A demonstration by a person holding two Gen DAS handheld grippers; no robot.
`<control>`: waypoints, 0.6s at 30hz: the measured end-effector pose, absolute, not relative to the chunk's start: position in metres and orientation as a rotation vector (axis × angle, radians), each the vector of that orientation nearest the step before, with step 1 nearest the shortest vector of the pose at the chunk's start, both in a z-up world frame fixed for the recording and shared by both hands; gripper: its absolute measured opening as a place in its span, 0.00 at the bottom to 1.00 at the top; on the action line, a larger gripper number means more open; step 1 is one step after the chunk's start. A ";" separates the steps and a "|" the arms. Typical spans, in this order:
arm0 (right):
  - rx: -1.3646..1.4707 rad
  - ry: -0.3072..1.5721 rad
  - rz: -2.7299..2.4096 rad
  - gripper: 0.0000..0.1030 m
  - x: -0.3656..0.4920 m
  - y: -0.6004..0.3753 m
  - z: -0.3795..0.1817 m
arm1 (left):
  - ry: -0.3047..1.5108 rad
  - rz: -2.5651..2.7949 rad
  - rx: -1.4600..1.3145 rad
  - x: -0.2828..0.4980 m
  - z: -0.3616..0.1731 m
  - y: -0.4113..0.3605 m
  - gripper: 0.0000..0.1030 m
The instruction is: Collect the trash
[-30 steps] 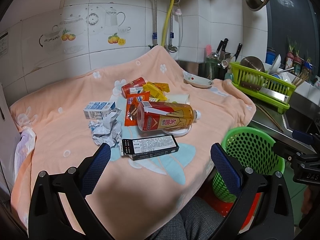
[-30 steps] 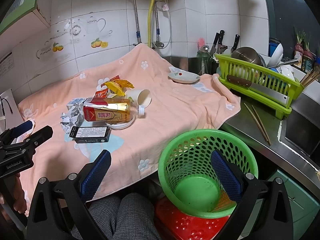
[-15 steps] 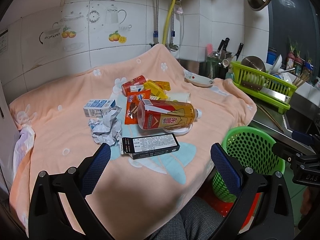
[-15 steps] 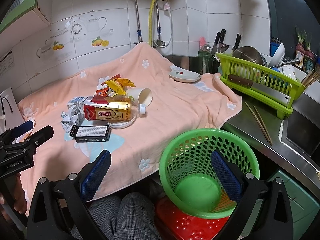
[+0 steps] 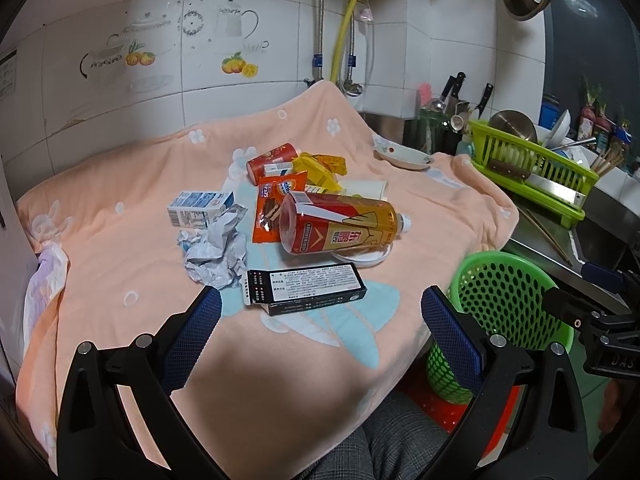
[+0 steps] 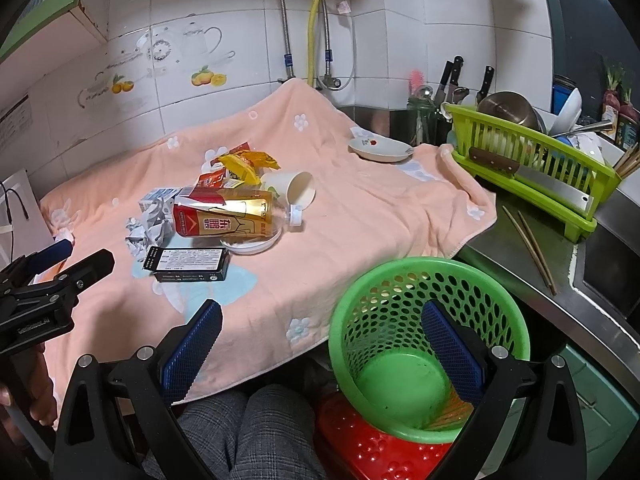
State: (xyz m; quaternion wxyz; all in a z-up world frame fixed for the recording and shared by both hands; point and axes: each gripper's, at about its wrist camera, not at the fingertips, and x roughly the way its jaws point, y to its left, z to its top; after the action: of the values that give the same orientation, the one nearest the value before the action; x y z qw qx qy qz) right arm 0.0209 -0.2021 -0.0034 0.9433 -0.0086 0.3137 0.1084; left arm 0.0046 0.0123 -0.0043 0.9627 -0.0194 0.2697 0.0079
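Nothing has been picked up, so the step in hand looks like the approach to a first piece of trash. The left gripper (image 5: 320, 316) hangs with its jaws spread wide and empty, just short of the flat black cardboard box with a white printed label (image 5: 306, 288), which is the nearest piece on the peach flowered towel (image 5: 248, 364) covering the worktop. The right gripper (image 6: 320, 340) is likewise spread and empty, poised over the round green perforated plastic basket (image 6: 400, 276), which stands on a red stool (image 6: 360, 440) off the towel's front right edge, to the right of the black box and lower.

Just behind the black box lie a crumpled grey-white paper wad (image 5: 214, 252) to its left and a large red-and-gold plastic drink bottle (image 5: 340, 228) on its side, resting over a white lid (image 5: 362, 258). Further behind the box are a small blue-and-white carton (image 5: 198, 208), an orange snack wrapper (image 5: 276, 200), a white paper cup (image 5: 366, 189), yellow wrappers (image 5: 320, 166) and a red can (image 5: 272, 162).

The next move probably calls for lowering the left jaws around the box's narrow width, closing, then carrying it right to the basket.
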 end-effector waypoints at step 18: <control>-0.054 0.661 0.305 0.94 0.046 -0.184 -0.011 | 0.577 0.080 -0.069 0.020 -0.010 0.037 0.95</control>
State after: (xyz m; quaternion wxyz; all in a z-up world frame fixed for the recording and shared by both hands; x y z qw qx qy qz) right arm 0.0458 -0.1842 -0.0114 0.9341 -0.0262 0.3234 0.1492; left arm 0.0202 0.0374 -0.0096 0.9573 -0.0342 0.2844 0.0395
